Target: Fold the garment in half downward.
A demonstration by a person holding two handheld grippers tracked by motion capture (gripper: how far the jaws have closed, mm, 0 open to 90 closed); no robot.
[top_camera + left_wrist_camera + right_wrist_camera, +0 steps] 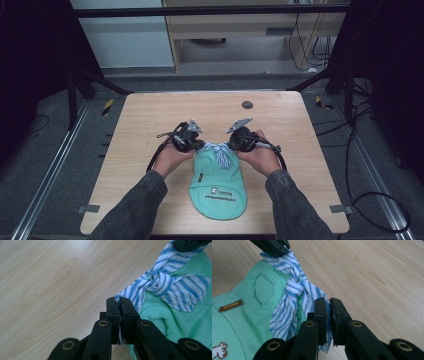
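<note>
- Green garment (218, 185) lay on the near half of the wooden table (150, 120), its rounded hem towards the person and its neck end away from them, between the two hands.
- Striped blue-and-white tie (218, 151) sat at the neck end of the garment, knotted in the middle, with one tail running out to each side.
- Left gripper (197, 145) was held in the person's left hand (170, 157) at the left end of the tie; in the left gripper view its jaws were pressed nearly together with a fold of the striped tie (130, 296) pinched between them.
- Right gripper (233, 145) was held in the right hand (260, 157) at the other end; in the right gripper view its jaws were likewise closed on the striped tie (327, 307), whose cloth showed in the narrow gap and hung out below.
- Knot (294, 288) lay between the two grippers, over the green cloth.
- Small brown label (230, 305) sat on the garment, well to the side of the knot.
- Dark round spot (247, 104) marked the far part of the table, well apart from the garment.
</note>
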